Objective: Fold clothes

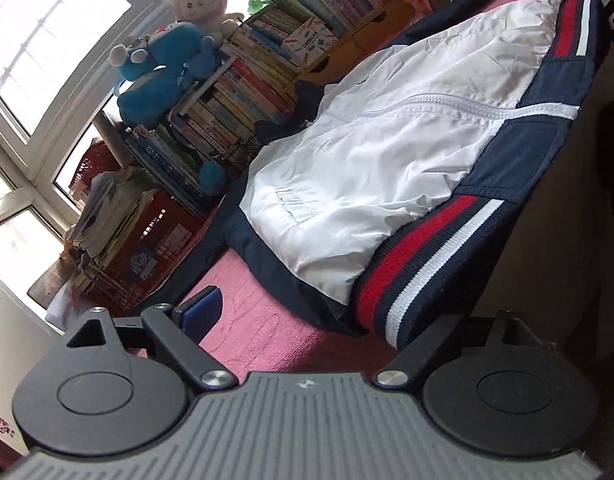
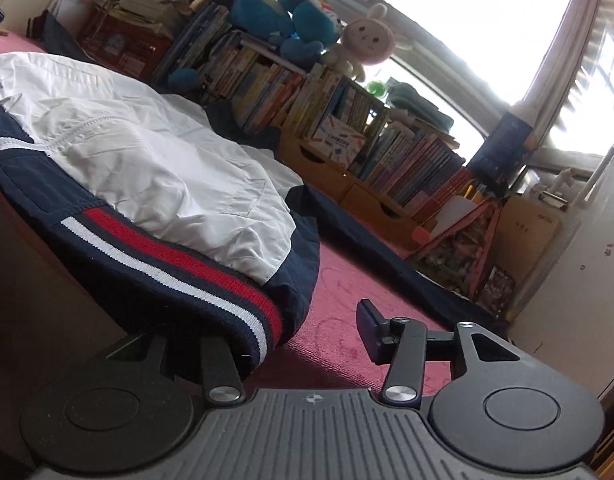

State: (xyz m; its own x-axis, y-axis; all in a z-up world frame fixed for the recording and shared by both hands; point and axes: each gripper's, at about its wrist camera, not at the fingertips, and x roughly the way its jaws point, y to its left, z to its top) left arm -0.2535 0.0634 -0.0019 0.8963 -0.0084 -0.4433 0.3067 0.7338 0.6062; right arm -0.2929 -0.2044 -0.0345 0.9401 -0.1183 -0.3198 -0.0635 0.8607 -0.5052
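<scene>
**Jacket flat on the pink cover, both grippers at its striped hem**

Jacket (image 1: 371, 176) is spread zip-up on the pink cover (image 1: 259, 320), white front w/ navy panels, red/white/navy ribbed hem (image 1: 419, 264) lying along the near edge of the cover & partly hanging over it. Zip (image 1: 447, 106) is closed, running front to back down the middle. One navy sleeve (image 2: 371, 240) trails off toward the far edge, by the books.

My left gripper (image 1: 327, 320) sits at the hem's left-hand corner, jaws wide apart. I see its blue-padded finger (image 1: 201, 308) resting clear over the cover; the other finger is hidden under/behind the hem, so I can't tell if it touches the cloth. Nothing pinched as far as I see.

My right gripper (image 2: 303, 332) is at the opposite hem corner, jaws parted. One finger (image 2: 371, 328) stands free above the cover; the other is tucked under the hem edge, cloth draped over it. Pads aren't pressing together on the fabric.

Beyond the far edge: rows of books (image 1: 247, 92), a blue plush (image 1: 163, 68) & a pink bunny plush (image 1: 203, 0) on top, a red crate (image 1: 155, 240) w/ papers, bright windows (image 2: 487, 20) behind.
</scene>
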